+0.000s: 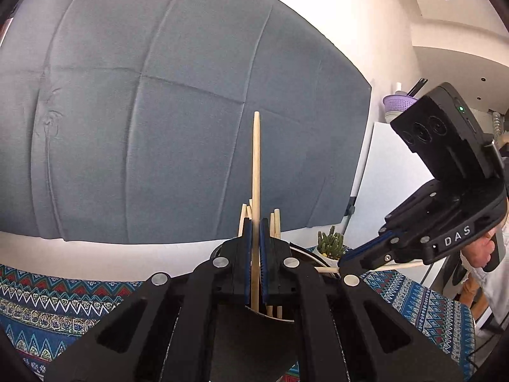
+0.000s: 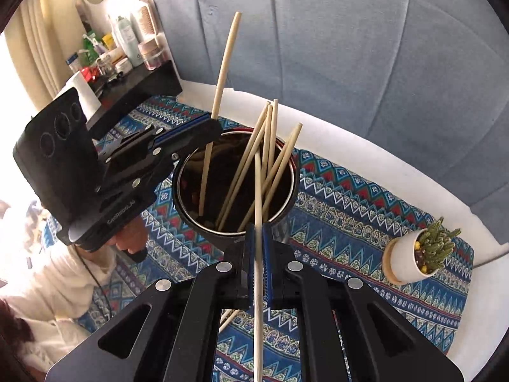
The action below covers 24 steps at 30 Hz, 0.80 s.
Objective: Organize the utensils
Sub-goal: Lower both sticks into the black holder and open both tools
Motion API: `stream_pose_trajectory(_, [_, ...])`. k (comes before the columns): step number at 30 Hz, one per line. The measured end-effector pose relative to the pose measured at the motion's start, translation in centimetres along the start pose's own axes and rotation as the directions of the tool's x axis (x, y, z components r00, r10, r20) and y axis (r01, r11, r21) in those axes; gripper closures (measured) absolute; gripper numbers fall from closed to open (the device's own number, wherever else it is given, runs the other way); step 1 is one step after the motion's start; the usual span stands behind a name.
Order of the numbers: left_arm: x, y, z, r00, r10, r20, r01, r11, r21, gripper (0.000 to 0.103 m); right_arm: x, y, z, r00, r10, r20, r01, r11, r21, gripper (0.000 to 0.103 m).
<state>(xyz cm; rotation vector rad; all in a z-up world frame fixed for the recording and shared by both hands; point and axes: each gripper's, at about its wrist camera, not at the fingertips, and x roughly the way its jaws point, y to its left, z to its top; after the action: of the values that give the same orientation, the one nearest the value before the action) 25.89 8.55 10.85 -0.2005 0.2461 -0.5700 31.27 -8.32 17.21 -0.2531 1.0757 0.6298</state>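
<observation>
A dark metal cup point(image 2: 288, 203) stands on the patterned cloth and holds several wooden chopsticks point(image 2: 251, 159). My left gripper point(image 1: 256, 227) is shut on one chopstick point(image 1: 256, 165), held upright with its lower end inside the cup; from the right wrist view the same gripper point(image 2: 211, 121) sits at the cup's left rim with this chopstick point(image 2: 222, 70). My right gripper point(image 2: 258, 235) is shut on another chopstick point(image 2: 258, 191), whose tip points into the cup. In the left wrist view the right gripper point(image 1: 342, 262) comes in from the right holding its chopstick point(image 1: 400, 265).
A small cactus in a white pot point(image 2: 420, 254) stands right of the cup on the patterned cloth point(image 2: 366, 210). A blue-grey cushion point(image 2: 350, 47) rises behind the table. A dark shelf with bottles point(image 2: 127, 54) is at the far left. One more chopstick point(image 2: 227, 318) lies on the cloth.
</observation>
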Motion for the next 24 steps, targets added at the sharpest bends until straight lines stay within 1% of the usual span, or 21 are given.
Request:
stream_pose_trajectory(2, [0.0, 0.0, -0.1, 1.000, -0.002, 0.002, 0.002, 1.000, 0.012, 0.098, 0.2, -0.1, 0.8, 1.000, -0.004, -0.012, 0.005, 1.000, 0.012, 0.098])
stream_pose_trajectory(4, [0.0, 0.0, -0.3, 1.000, 0.019, 0.014, -0.019, 1.000, 0.021, 0.098, 0.4, 0.2, 1.5, 1.000, -0.013, -0.028, 0.013, 1.000, 0.008, 0.098])
stream_pose_trajectory(6, [0.1, -0.2, -0.6, 1.000, 0.001, 0.012, -0.002, 0.999, 0.044, 0.097, 0.8, 0.8, 2.2, 0.999, -0.025, -0.039, 0.024, 1.000, -0.015, 0.098])
stream_pose_trajectory(8, [0.0, -0.2, -0.7, 1.000, 0.007, 0.012, -0.007, 0.999, 0.053, 0.092, 1.2, 1.1, 2.8, 0.999, -0.026, -0.044, 0.025, 0.999, -0.022, 0.098])
stream_pose_trajectory(9, [-0.1, -0.2, -0.6, 1.000, 0.006, 0.016, -0.006, 0.999, 0.051, 0.085, 1.4, 1.0, 3.0, 0.999, -0.025, -0.045, 0.024, 1.000, -0.020, 0.098])
stream_pose_trajectory(10, [-0.2, -0.1, -0.5, 1.000, 0.003, 0.022, -0.004, 0.999, 0.046, 0.075, 1.7, 1.0, 3.2, 0.999, -0.030, -0.046, 0.029, 0.999, -0.018, 0.098])
stream_pose_trajectory(12, [-0.5, 0.1, -0.2, 0.999, 0.002, 0.035, -0.003, 0.999, 0.037, 0.066, 2.1, 0.9, 3.4, 0.998, -0.032, -0.047, 0.032, 0.999, -0.011, 0.098])
stream_pose_trajectory(14, [-0.8, 0.3, 0.0, 0.999, 0.005, 0.049, -0.007, 0.999, 0.034, 0.061, 2.0, 0.9, 3.3, 0.999, -0.023, -0.030, 0.023, 1.000, 0.000, 0.097])
stream_pose_trajectory(16, [-0.9, 0.4, 0.3, 0.999, 0.013, 0.051, -0.014, 0.999, 0.031, 0.047, 1.2, 0.6, 2.7, 1.000, -0.010, -0.001, 0.010, 1.000, 0.009, 0.097])
stream_pose_trajectory(17, [-1.0, 0.5, 0.4, 0.998, 0.013, 0.054, -0.014, 1.000, 0.028, 0.045, 0.7, 0.4, 2.3, 1.000, -0.003, 0.016, 0.003, 1.000, 0.016, 0.097])
stream_pose_trajectory(18, [-1.1, 0.5, 0.5, 0.998, 0.012, 0.055, -0.013, 1.000, 0.025, 0.040, 0.1, 0.1, 2.0, 0.999, 0.002, 0.034, -0.003, 1.000, 0.027, 0.096])
stream_pose_trajectory(19, [-1.0, 0.5, 0.6, 0.999, 0.010, 0.045, -0.011, 1.000, 0.024, 0.037, -0.5, -0.2, 1.6, 0.999, 0.009, 0.052, -0.011, 0.999, 0.039, 0.096])
stream_pose_trajectory(20, [-0.9, 0.4, 0.7, 0.999, 0.011, 0.032, -0.012, 1.000, 0.021, 0.036, -1.2, -0.5, 1.2, 0.997, 0.015, 0.072, -0.019, 0.999, 0.048, 0.096])
stream_pose_trajectory(21, [-0.8, 0.2, 0.9, 1.000, 0.013, 0.024, -0.013, 1.000, 0.018, 0.031, -1.9, -0.8, 0.7, 0.996, 0.012, 0.094, -0.018, 0.998, 0.059, 0.091])
stream_pose_trajectory(22, [-0.9, 0.0, 1.1, 1.000, 0.020, 0.020, -0.020, 1.000, 0.020, 0.023, -2.6, -1.1, 0.1, 0.993, 0.005, 0.117, -0.014, 0.997, 0.073, 0.086])
stream_pose_trajectory(23, [-1.0, -0.3, 1.3, 1.000, 0.023, 0.018, -0.023, 0.999, 0.022, 0.020, -3.4, -1.4, -0.6, 0.989, 0.000, 0.145, -0.013, 0.996, 0.087, 0.071])
stream_pose_trajectory(24, [-1.3, -0.6, 1.5, 1.000, 0.025, 0.020, -0.025, 0.999, 0.026, 0.014, -4.1, -1.8, -1.3, 0.984, -0.009, 0.178, -0.010, 0.995, 0.104, 0.056])
